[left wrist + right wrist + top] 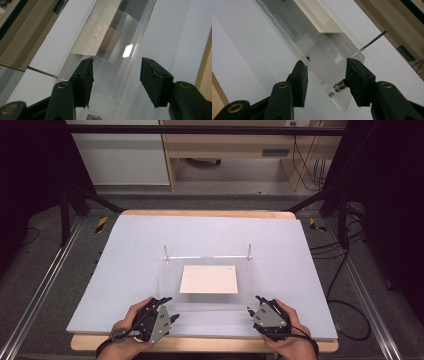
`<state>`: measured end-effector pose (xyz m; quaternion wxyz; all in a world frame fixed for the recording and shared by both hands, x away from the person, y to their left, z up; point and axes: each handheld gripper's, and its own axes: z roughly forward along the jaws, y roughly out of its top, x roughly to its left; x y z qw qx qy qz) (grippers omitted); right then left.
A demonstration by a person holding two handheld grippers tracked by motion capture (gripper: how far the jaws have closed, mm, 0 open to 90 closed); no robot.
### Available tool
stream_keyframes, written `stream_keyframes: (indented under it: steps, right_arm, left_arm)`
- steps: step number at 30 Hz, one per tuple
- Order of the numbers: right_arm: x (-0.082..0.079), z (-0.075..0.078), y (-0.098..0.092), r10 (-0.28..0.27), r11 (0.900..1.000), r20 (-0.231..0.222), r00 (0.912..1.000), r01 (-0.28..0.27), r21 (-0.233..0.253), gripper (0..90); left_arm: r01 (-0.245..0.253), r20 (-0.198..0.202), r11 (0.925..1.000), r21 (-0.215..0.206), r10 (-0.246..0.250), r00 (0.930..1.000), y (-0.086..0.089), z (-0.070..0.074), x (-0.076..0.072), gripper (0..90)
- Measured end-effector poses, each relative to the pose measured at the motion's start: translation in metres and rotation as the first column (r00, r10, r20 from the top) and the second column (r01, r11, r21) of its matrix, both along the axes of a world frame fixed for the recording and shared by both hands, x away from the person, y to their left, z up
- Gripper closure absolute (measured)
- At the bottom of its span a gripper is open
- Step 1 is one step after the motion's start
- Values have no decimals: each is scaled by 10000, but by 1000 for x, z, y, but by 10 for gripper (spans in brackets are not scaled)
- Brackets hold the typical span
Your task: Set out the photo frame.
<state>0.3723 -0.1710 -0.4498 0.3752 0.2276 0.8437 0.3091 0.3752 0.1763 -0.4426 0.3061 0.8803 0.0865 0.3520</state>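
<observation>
A clear acrylic plate point(210, 262) lies raised on the grey table mat, with a white sheet point(209, 279) at its middle. Two thin metal posts point(166, 251) stand at its far corners. My left gripper point(169, 309) is at the plate's near left corner, open. In the left gripper view the plate point(112, 52) runs up between the spread jaws of the left gripper point(116, 76). My right gripper point(254, 306) is at the near right corner, open. In the right gripper view the right gripper point(327, 72) straddles the plate's edge point(312, 67), beside a small metal standoff point(339, 86).
The grey mat point(125, 270) covers a wooden table point(210, 213) inside a black frame. Beyond the table's far edge are the floor, cables point(345, 270) at the right and wooden furniture point(225, 150). A thin rod point(372, 42) rises at the plate's far corner.
</observation>
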Motion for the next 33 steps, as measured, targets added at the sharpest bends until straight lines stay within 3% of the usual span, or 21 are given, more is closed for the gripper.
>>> stream_keyframes:
  steps: [16, 23, 26, 33]
  right_arm:
    - [0, 1, 0, -22, 10000, -25, 10000, 22, 63, 533]
    - [0, 1, 0, -34, 9999, -27, 10000, 35, 113, 533]
    - [0, 1, 0, -52, 9999, -17, 10000, 52, 142, 533]
    - [1, 4, -3, -34, 9989, 63, 10000, 31, 459, 536]
  left_arm:
    - [-269, 690, 9945, 1011, 200, 9974, -10, -11, 5, 493]
    - [-561, 859, 9930, 1040, 472, 9952, -9, -12, 9, 526]
    - [-791, 830, 9941, 747, 728, 9939, -8, -11, 11, 574]
    - [-941, 933, 9939, 580, 884, 9917, -6, -5, 11, 603]
